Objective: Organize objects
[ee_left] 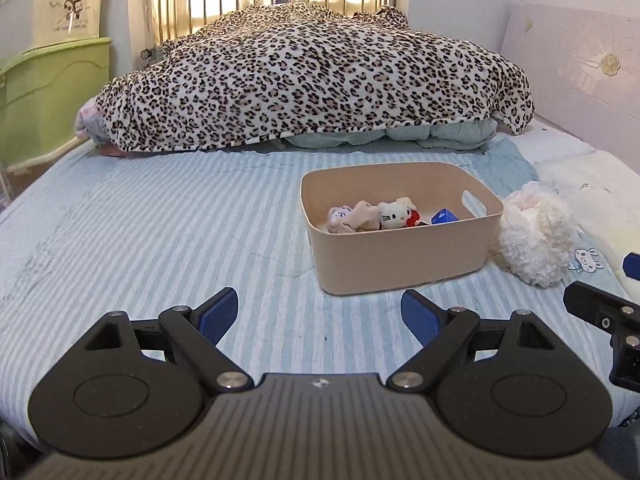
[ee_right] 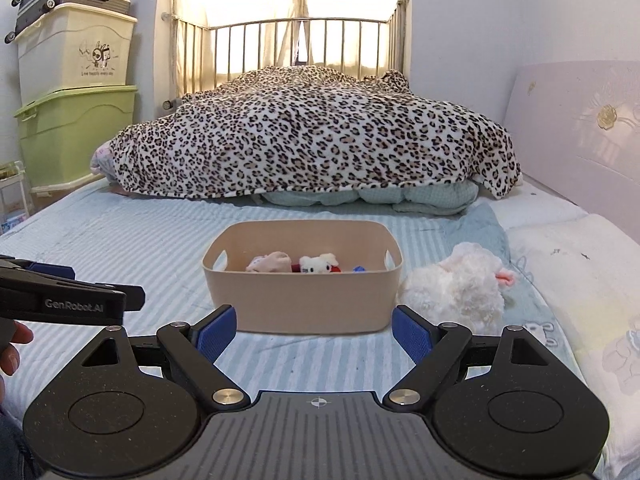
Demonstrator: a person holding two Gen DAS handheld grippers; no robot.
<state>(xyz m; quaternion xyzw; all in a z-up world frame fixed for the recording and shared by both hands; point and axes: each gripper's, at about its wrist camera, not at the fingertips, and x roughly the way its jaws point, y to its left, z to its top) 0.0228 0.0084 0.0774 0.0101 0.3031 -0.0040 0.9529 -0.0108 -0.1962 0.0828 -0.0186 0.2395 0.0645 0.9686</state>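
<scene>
Left camera first: I've got the tan bin (ee_left: 400,240) at about one o'clock on the striped bed sheet (ee_left: 160,240), with a kitty doll (ee_left: 394,212), a rolled sock (ee_left: 360,216) and a blue cube (ee_left: 443,216) inside. The fluffy white toy (ee_left: 534,234) lies against the bin's right wall, at two o'clock. My worry: that fluff is soft and bulky, so a shallow pinch could slip, or a nudge could shove the bin. My left gripper (ee_left: 318,314) has its jaws spread wide, nothing between them, touching nothing.

Right camera now: bin (ee_right: 302,280) dead ahead at twelve, fluffy toy (ee_right: 452,284) at one o'clock beside it. Right gripper (ee_right: 314,332) is likewise wide apart and empty; the left gripper (ee_right: 72,300) sits at nine o'clock.
</scene>
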